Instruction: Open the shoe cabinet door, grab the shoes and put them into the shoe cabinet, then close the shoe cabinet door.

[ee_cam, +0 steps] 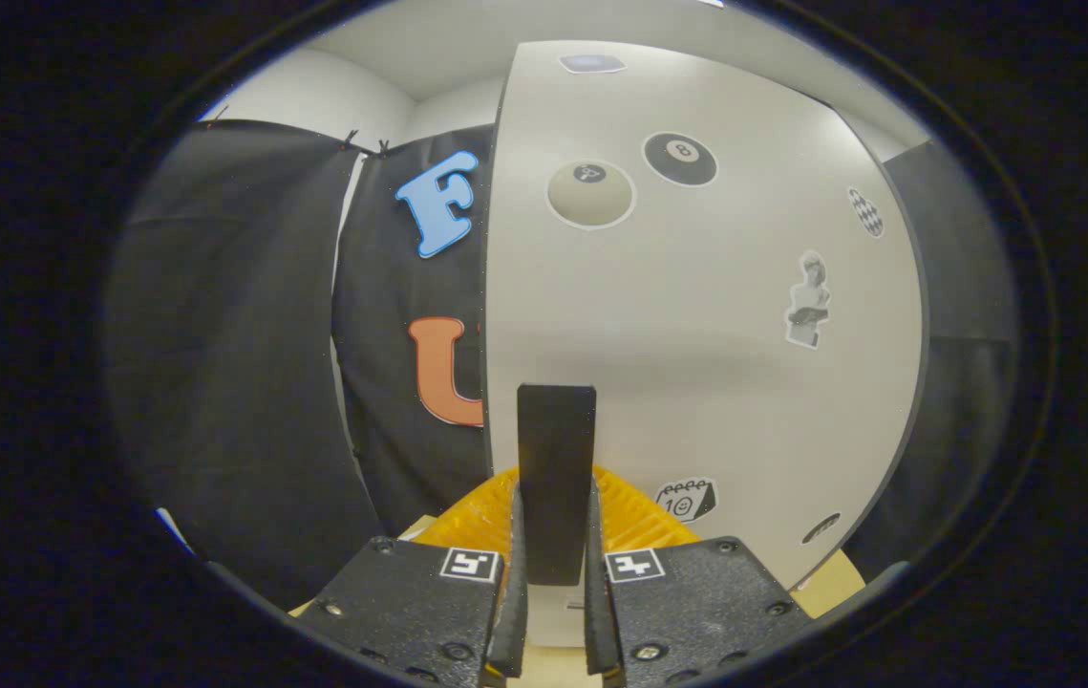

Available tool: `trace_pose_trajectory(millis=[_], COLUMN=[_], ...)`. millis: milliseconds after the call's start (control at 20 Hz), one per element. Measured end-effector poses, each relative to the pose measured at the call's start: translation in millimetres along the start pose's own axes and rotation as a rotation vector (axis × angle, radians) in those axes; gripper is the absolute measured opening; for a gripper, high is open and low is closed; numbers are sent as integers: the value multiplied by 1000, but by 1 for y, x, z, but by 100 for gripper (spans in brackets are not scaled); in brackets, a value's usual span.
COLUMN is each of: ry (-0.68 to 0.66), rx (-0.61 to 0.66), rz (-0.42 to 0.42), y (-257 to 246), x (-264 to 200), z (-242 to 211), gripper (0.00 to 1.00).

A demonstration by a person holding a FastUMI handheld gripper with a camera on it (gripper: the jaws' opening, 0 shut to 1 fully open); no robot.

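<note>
Two fingers of the hand-held gripper point(555, 612) squeeze a dark flat handle point(556, 478) from both sides, so the gripper is clenched on it. The handle stands upright and sticks up between the fingers. It sits on the white shoe cabinet door point(696, 334), which is very close in front of the gripper. The door has stickers on it: a black eight ball point(680, 159), a pale ball point(590, 194), a small statue point(808, 299) and a little calendar point(686, 499). Something yellow with ridges point(496, 516) shows just behind the fingers, low down on both sides of the handle; I cannot tell what it is. Black cloth point(238, 363) hangs beside the door's left edge.
</note>
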State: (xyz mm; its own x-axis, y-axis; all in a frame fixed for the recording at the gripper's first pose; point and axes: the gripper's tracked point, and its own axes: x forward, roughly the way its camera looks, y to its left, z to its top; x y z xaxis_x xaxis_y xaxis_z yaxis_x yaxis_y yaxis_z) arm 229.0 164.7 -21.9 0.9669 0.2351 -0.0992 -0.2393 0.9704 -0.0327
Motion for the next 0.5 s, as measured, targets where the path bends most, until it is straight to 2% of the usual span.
trace_pose_trajectory(millis=[500], ry=[28], rx=[-43], rz=[141], y=[-15], x=[-49], z=[-6], gripper=[25])
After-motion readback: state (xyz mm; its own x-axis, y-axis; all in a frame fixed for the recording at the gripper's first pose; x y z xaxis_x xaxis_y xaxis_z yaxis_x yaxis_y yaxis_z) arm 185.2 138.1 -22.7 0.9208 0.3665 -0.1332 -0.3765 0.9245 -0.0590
